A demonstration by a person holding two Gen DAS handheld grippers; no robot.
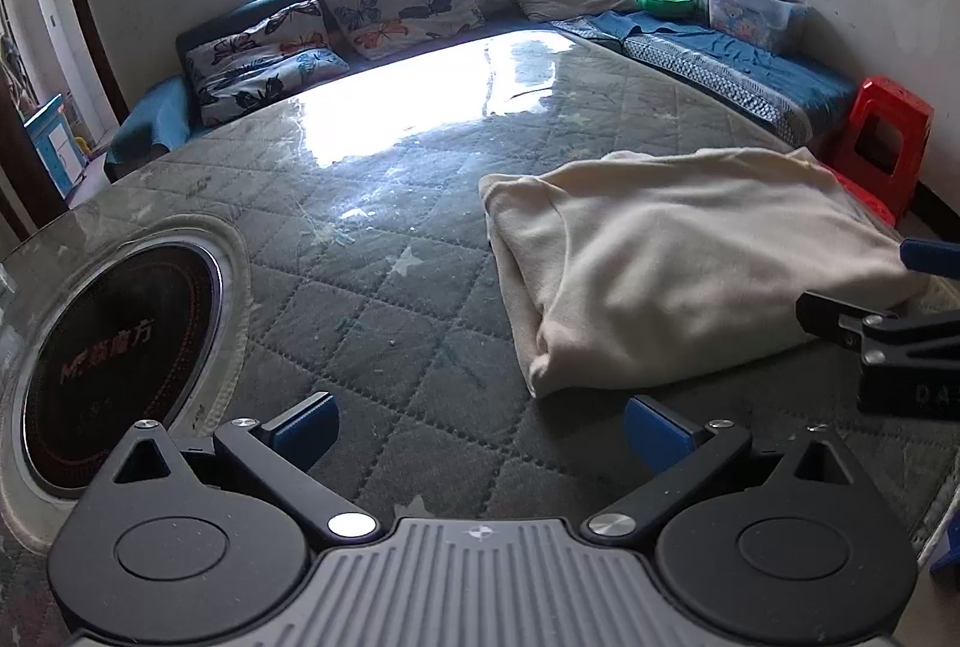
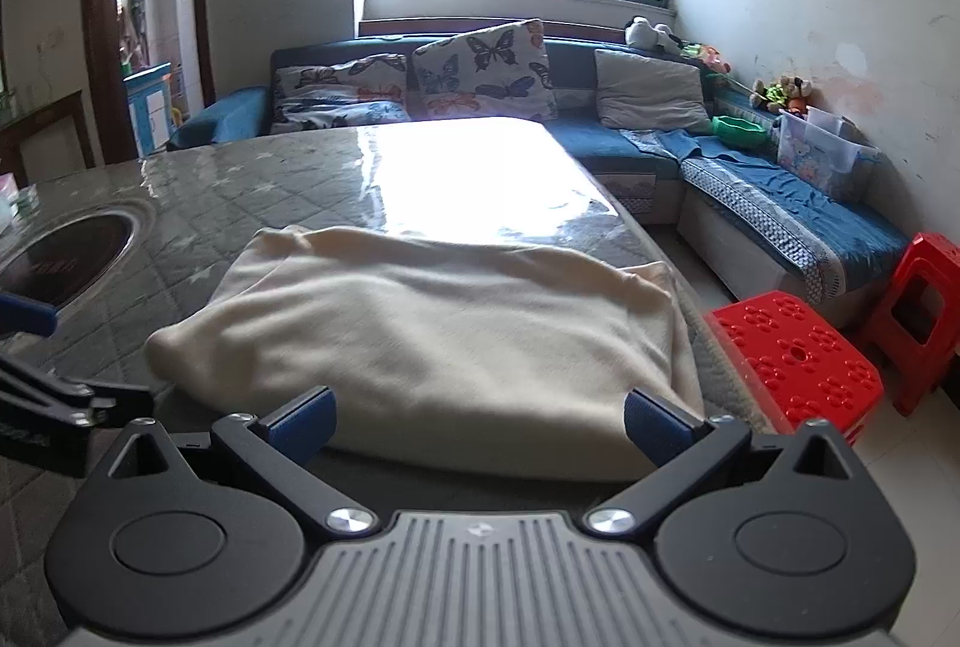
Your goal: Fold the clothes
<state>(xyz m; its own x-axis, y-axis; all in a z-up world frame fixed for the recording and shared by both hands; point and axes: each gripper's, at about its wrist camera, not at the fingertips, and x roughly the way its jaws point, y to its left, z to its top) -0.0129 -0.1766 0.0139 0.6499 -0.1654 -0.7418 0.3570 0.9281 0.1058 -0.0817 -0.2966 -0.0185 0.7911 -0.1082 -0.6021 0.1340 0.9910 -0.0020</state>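
A cream garment [image 1: 678,263] lies folded into a thick rectangle on the quilted table top [image 1: 372,287], toward its right edge. It also shows in the right wrist view [image 2: 432,329], right in front of the fingers. My left gripper [image 1: 480,434] is open and empty, low over the table just left of the garment's near corner. My right gripper [image 2: 477,425] is open and empty at the garment's near edge, its fingers spread about as wide as the fold. The right gripper's fingers also show in the left wrist view [image 1: 852,287], at the garment's right side.
A round black induction hob [image 1: 114,365] is set into the table at the left. A blue corner sofa [image 2: 606,137] with butterfly cushions runs behind and along the right wall. Two red plastic stools [image 2: 798,353] stand by the table's right edge. A clear storage box [image 2: 822,161] sits on the sofa.
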